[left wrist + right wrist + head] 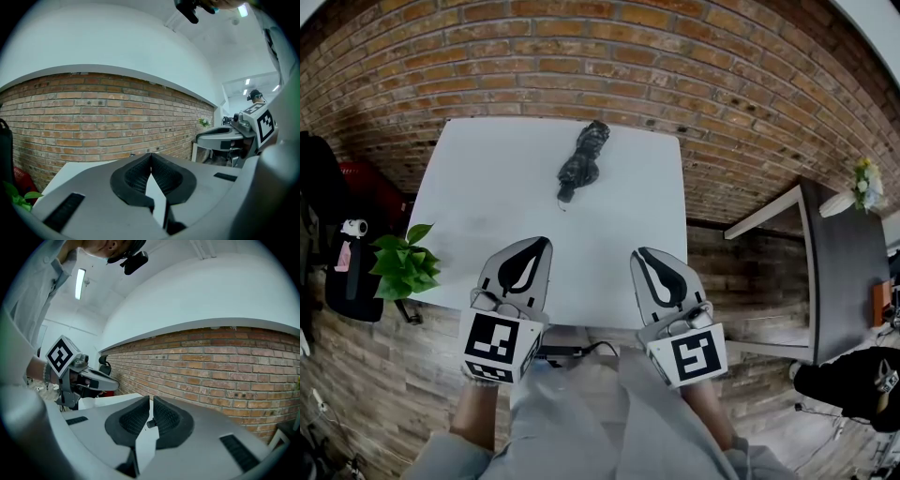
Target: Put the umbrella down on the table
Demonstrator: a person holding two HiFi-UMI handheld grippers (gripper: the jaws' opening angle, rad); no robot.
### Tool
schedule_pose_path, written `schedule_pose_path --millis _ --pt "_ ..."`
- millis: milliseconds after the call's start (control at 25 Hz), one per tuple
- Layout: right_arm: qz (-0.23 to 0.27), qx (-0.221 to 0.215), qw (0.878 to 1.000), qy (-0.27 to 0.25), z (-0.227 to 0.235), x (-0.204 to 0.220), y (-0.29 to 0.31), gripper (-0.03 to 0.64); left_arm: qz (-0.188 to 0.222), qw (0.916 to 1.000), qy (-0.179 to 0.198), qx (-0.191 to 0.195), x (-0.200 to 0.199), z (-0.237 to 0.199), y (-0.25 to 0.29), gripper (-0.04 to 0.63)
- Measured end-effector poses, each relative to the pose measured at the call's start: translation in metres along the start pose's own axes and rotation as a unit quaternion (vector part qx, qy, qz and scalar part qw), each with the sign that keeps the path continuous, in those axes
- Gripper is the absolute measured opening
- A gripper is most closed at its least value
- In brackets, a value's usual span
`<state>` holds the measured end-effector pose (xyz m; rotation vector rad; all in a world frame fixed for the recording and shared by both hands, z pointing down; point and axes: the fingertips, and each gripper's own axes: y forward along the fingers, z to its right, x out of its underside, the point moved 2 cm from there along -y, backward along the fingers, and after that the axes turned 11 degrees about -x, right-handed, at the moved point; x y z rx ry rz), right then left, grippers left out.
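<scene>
L gripper (543,244) over near edge of white table (487,197): jaws pressed together, tips touching, nothing btwn. R gripper (641,253) beside it, same edge: jaws a hair apart, thin slit, empty. Both point twd the far side. Green plant (403,264) just off table's left edge. Folded black umbrella (584,157) lies flat on tabletop near far edge, well apart from both grippers, narrow end twd them. Brick wall (581,56) behind.
</scene>
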<state>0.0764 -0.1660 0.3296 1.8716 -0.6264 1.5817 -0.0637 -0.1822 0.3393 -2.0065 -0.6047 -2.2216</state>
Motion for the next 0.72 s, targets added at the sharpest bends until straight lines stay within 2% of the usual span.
schedule_pose_path --millis 400,720 --pt "-0.015 -0.006 1.000 0.004 -0.0023 0.0052 0.0027 0.056 -0.005 1.0000 -0.001 -0.002 0.0023 -0.0031 0.0016 0.020" --pt "0.009 0.000 1.000 0.008 -0.0033 0.0023 0.0093 0.056 -0.003 1.0000 0.004 -0.001 0.0026 -0.0075 0.0087 0.020"
